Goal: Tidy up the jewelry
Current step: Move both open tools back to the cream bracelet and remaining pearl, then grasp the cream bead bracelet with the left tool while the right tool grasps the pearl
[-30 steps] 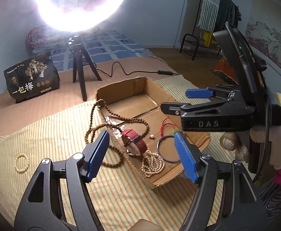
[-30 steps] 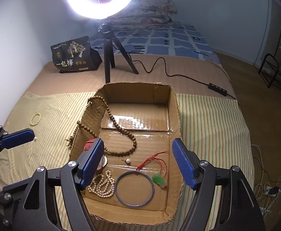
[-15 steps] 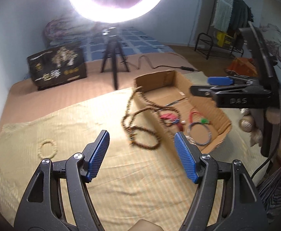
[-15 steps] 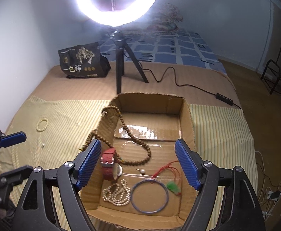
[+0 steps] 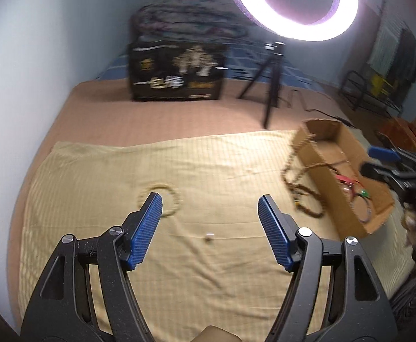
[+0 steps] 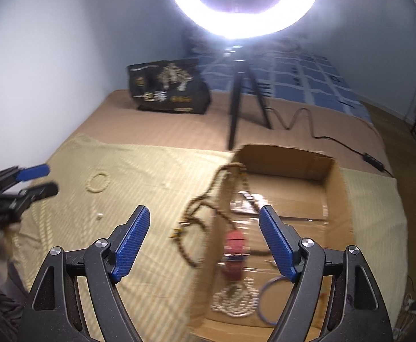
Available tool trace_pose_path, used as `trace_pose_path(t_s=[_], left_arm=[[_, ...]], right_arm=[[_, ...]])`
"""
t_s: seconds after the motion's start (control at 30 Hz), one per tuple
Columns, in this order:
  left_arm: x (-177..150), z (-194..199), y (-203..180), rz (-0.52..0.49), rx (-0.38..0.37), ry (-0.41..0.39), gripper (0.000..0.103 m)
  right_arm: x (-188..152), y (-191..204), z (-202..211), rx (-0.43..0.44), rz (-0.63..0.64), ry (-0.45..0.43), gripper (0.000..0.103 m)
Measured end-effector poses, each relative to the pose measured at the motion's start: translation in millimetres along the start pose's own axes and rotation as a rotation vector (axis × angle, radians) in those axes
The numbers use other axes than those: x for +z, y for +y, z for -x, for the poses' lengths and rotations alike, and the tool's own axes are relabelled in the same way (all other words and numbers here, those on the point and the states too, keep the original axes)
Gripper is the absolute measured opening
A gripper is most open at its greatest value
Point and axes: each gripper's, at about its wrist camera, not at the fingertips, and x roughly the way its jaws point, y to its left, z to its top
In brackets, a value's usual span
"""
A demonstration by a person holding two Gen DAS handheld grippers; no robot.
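Observation:
My left gripper (image 5: 210,209) is open and empty above the yellow striped cloth (image 5: 99,188). A pale bead bracelet (image 5: 170,196) lies just beyond its left fingertip, and a tiny pearl bead (image 5: 208,236) lies between the jaws. My right gripper (image 6: 205,222) is open and empty over the left wall of the cardboard box (image 6: 290,162). The box holds a red watch (image 6: 235,253), a white bead strand (image 6: 233,299) and a blue bangle (image 6: 268,290). A long brown bead necklace (image 6: 199,208) drapes over the box wall. The bracelet also shows in the right wrist view (image 6: 98,181).
A ring light on a black tripod (image 6: 238,97) stands behind the box, its cable (image 6: 302,119) trailing right. A black snack bag (image 5: 176,71) stands at the back on the bed. A blue wall runs along the left. A clothes rack (image 5: 385,65) is far right.
My left gripper has swung left, away from the box and over to the pale bracelet and pearl on the cloth. My right gripper has shifted left over the box's left wall.

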Motion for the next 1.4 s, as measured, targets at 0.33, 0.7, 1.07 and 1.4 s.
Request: trace_pose_path(t_s=[0.33, 0.7, 1.07, 1.4], left_arm=[[1.2, -28.4, 61.7, 0.096, 0.045, 0.055, 0.071], [-5.5, -80.2, 87.3, 0.150, 0.036, 0.157, 0.054], [-6.3, -117.3, 98.6, 0.182, 0.013, 0.211, 0.037], [-5.5, -131.6, 95.5, 0.151, 0.022, 0.220, 0.031]], right_arm=[[-15.2, 67.1, -36.7, 0.116, 0.110, 0.061, 0.079], [-32.4, 128.4, -83.0, 0.177, 0.270, 0.119, 0.078], [-37.2, 146.2, -135.5, 0.233, 0.330, 0.187, 0.045], [-41.6, 159.0, -158.9, 0.248, 0.359, 0.219, 0.031]])
